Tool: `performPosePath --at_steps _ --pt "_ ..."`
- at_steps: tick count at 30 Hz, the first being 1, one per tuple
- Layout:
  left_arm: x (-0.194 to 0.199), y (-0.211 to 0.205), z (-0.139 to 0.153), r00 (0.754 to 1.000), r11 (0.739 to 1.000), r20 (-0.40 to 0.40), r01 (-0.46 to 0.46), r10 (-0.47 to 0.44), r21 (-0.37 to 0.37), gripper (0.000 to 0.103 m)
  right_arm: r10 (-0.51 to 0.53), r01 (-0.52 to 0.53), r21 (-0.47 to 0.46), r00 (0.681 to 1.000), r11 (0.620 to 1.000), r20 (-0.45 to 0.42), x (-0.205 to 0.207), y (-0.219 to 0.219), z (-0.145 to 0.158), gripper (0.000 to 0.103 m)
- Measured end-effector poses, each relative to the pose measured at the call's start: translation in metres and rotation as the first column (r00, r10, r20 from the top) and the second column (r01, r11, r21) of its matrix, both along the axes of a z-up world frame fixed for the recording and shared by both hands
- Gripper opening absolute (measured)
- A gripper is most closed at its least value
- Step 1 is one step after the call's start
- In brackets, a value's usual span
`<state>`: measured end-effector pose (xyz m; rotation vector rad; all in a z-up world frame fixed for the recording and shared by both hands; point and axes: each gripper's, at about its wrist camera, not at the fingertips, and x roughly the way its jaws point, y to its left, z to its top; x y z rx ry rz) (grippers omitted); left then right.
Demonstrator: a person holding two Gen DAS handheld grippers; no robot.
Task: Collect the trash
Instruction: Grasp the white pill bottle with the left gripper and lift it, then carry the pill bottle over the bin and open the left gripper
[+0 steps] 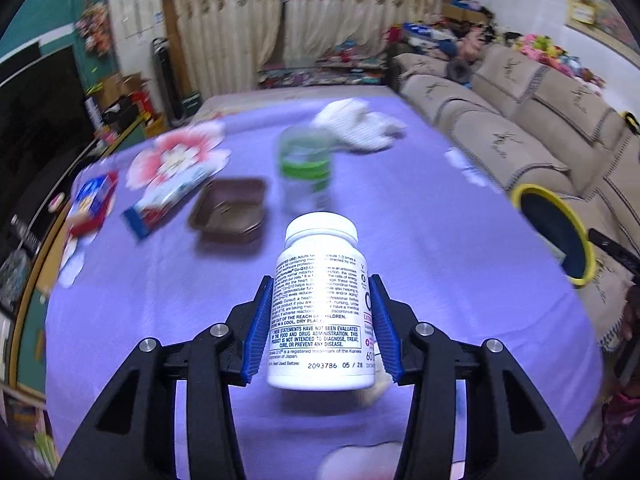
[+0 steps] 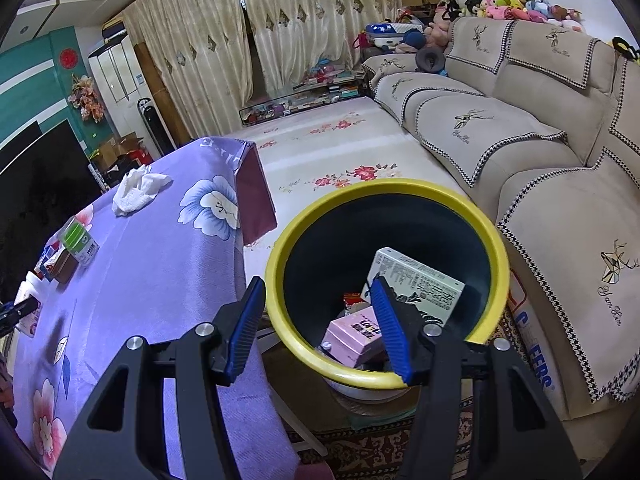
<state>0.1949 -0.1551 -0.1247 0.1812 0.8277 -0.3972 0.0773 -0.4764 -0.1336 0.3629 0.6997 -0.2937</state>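
Note:
My left gripper (image 1: 321,280) is shut on a white pill bottle (image 1: 320,320), which stands upright between the blue pads, lifted above the purple tablecloth (image 1: 460,320). Beyond it on the table lie a clear bottle with a green label (image 1: 306,168), a brown tray (image 1: 232,210), a crumpled white tissue (image 1: 358,126) and a snack wrapper (image 1: 168,200). My right gripper (image 2: 318,280) hangs open, with nothing between its fingers, over the near rim of a yellow-rimmed bin (image 2: 276,272). Inside the bin are a white box (image 2: 416,280) and a pink box (image 2: 352,336). The bin (image 1: 536,190) also shows at the table's right side.
A beige sofa (image 2: 520,140) runs along the right, close behind the bin. A floral floor mat (image 2: 340,148) lies between the table and the sofa. A dark television (image 2: 40,168) stands at the left. A red and blue packet (image 1: 92,204) lies near the table's left edge.

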Motion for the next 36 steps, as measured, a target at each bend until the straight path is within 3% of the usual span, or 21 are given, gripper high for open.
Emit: performPosePath --at_steps 5,12,19,25,30,32,36 --pt "-0.008 -0.054 0.02 0.991 0.991 0.012 0.133 -0.133 -0.029 0.047 -0.03 0.03 -0.009 0.999 0.999 0.015 -0.013 -0.011 0.002 0.053" --pt "-0.016 -0.16 0.032 0.942 0.94 0.01 0.336 -0.336 -0.051 0.047 -0.101 0.101 -0.027 0.995 0.994 0.029 -0.041 -0.036 0.005 0.054" --pt "-0.009 -0.262 0.02 0.884 0.885 -0.055 0.458 -0.464 -0.087 0.047 -0.161 0.161 -0.011 0.986 0.987 0.036 -0.064 -0.062 0.002 0.056" --pt "0.001 -0.342 -0.006 0.853 0.86 -0.114 0.501 -0.509 -0.096 0.047 -0.187 0.187 0.005 0.982 0.982 0.036 -0.076 -0.076 -0.002 0.056" --pt "0.012 -0.383 -0.03 0.847 0.86 -0.146 0.5 -0.511 -0.104 0.048 -0.197 0.197 0.015 0.98 0.98 0.031 -0.079 -0.083 -0.005 0.057" --pt "0.017 -0.389 -0.033 0.86 0.87 -0.133 0.482 -0.492 -0.104 0.064 -0.198 0.198 0.018 0.98 0.98 0.029 -0.079 -0.082 -0.006 0.057" --pt "0.02 -0.372 -0.02 0.875 0.876 -0.096 0.458 -0.474 -0.15 0.073 -0.19 0.19 0.027 0.981 0.981 0.022 -0.075 -0.078 -0.01 0.057"
